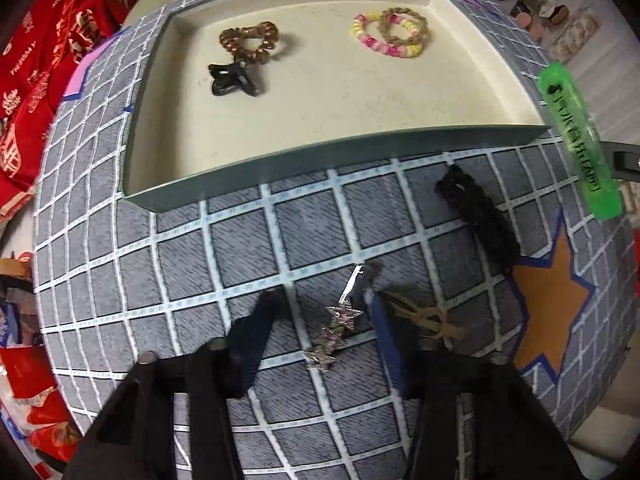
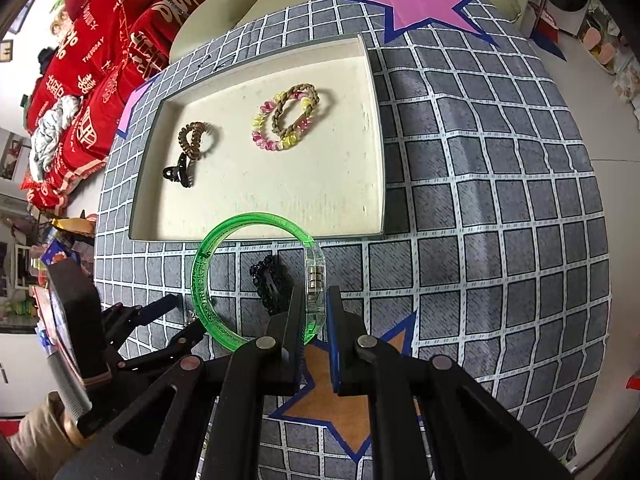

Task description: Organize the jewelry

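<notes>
In the left wrist view, a shallow rectangular tray [image 1: 192, 194] with grey-green walls and a matte cream floor is seen on a grey cloth [image 1: 248, 248] printed with a white grid. In the tray, toward its far left, a brown spiral hair tie [image 1: 250, 42] lies touching a glossy black claw clip [image 1: 234, 78]; toward its far right, a pink-and-yellow coiled tie [image 1: 384, 42] lies overlapped by a tan braided loop [image 1: 402, 24]. Just outside the tray's near wall, a black beaded hair clip [image 1: 478, 218] lies on the cloth, with an orange star patch [image 1: 548, 300] beyond it. The left gripper [image 1: 320, 316] is held partly spread; a silvery hairpin with star ornaments [image 1: 334, 330] lies on the cloth between its fingers, with no pad seen pressing on it. A thin tan elastic [image 1: 430, 316] lies beside the right finger. In the right wrist view, the right gripper [image 2: 316, 304] is pressed together on a translucent green bangle [image 2: 206, 284], pinched at its clear section, where small metal discs are seen. The bangle is held upright over the cloth, just outside the tray's near wall [image 2: 260, 237], with the beaded clip visible through the ring. A pink star patch [image 2: 420, 4] lies beyond the tray's far side.
</notes>
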{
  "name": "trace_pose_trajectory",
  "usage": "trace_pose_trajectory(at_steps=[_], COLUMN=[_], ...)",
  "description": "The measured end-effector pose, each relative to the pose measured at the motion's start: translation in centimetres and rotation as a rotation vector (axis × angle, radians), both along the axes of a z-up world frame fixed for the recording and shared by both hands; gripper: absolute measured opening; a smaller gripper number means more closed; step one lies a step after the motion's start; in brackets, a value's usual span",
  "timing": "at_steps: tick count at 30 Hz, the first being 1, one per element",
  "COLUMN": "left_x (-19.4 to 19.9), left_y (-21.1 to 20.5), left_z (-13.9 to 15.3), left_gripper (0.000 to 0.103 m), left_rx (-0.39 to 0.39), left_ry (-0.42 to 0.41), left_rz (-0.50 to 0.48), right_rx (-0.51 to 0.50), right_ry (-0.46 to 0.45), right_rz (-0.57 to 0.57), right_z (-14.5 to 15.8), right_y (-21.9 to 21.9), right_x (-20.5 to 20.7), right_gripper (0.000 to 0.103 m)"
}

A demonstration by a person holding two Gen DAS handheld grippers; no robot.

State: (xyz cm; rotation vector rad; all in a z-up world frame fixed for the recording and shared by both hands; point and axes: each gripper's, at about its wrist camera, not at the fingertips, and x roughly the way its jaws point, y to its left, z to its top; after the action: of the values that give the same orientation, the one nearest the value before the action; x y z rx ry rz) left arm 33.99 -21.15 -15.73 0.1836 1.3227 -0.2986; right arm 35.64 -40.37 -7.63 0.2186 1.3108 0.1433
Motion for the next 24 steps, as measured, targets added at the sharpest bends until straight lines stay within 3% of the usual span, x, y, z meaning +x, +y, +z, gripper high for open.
trace_pose_trajectory(at_steps=[1,2,9,16,24], left_x=[0.0,0.0,-0.4,0.1,4.2], left_y=[-0.1,-0.1,1.6,3.1,2.6], left_z=[0.1,0.2,1.7,6.0,9.5], left_gripper=[0.029,0.025,0.025,0.025,0.025], left_rx=[-0.001,-0.003,-0.092,-0.158,-0.192], left_ry=[-0.002,-0.004,-0.004,-0.075,-0.161], left_rz=[-0.009,-0.014,0.075,0.116,0.12], right_rx=[0.001,0.001,0.005,0.01,-0.005], right_ry=[0.001,0.001,-0.011,-0.036,-0.053], right_rz=[-0.001,-0.002,0.002,0.012,0.027], right_z=[0.0,0.0,0.3,1.3,1.7], right_y=[0.0,0.0,0.1,0.3,0.8], right_x=[0.0,-0.1,-0.1,1.0,3.7], right_gripper=[0.011,0.011,0.011,0.011,0.011])
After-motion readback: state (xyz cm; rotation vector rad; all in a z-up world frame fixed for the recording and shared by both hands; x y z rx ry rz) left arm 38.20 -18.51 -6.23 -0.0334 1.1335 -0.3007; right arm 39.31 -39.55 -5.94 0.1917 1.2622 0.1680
